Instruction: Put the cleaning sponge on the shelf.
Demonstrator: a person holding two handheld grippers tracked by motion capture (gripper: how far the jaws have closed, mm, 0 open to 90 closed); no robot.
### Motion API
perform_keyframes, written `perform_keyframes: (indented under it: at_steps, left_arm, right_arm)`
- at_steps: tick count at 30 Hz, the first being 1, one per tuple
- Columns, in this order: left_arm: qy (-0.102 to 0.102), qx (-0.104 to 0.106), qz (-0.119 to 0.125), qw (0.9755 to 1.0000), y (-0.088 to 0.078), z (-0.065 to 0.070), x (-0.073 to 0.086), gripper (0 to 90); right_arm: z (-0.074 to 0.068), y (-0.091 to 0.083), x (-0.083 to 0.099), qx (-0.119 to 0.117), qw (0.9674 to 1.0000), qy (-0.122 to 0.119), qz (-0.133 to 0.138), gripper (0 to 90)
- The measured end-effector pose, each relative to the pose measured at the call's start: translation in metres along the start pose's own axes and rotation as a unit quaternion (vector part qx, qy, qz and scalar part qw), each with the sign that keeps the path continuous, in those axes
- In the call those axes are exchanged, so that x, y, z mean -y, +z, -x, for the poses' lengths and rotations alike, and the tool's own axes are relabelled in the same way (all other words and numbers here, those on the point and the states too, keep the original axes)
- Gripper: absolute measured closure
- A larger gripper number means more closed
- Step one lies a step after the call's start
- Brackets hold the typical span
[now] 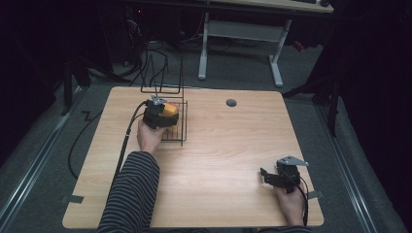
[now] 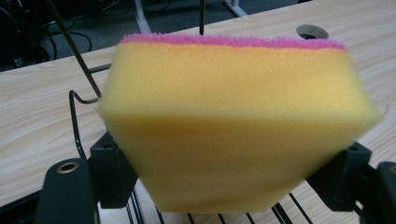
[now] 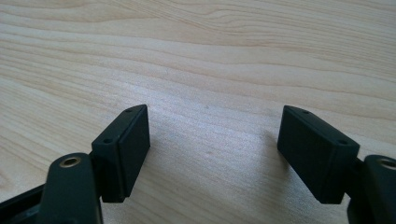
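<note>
The sponge [image 2: 238, 126] is soft yellow foam, finely pored and matt, with a rougher pink scouring layer along its top. The rack [image 1: 176, 127] is thin black wire, smooth and faintly shiny. The surface [image 1: 223, 145] is pale wood-grain laminate, smooth with a slight sheen. Each gripper [image 3: 212, 154] has matt black plastic jaws with flat, smooth pads and small brass-coloured metal inserts.

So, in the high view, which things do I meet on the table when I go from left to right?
Left gripper holding the yellow sponge over the black wire rack → grey round hole in the table → right gripper, open.
</note>
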State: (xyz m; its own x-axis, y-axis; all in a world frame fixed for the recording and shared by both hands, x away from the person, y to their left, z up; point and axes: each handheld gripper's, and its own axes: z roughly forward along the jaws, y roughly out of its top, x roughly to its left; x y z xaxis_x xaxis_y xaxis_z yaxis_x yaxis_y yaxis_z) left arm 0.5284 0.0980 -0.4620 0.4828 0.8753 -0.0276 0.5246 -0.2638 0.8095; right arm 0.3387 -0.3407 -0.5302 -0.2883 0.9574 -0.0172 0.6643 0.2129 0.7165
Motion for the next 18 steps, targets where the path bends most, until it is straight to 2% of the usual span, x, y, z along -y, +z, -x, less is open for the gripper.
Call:
perform_keyframes:
  at_steps: [18]
  left_arm:
    - [-0.01, 0.007, -0.009, 0.9999, 0.0027, -0.002, 0.0014, 14.8]
  right_arm:
    - [0.0, 0.0, 0.0, 0.0, 1.0, 0.0, 0.0, 25.7]
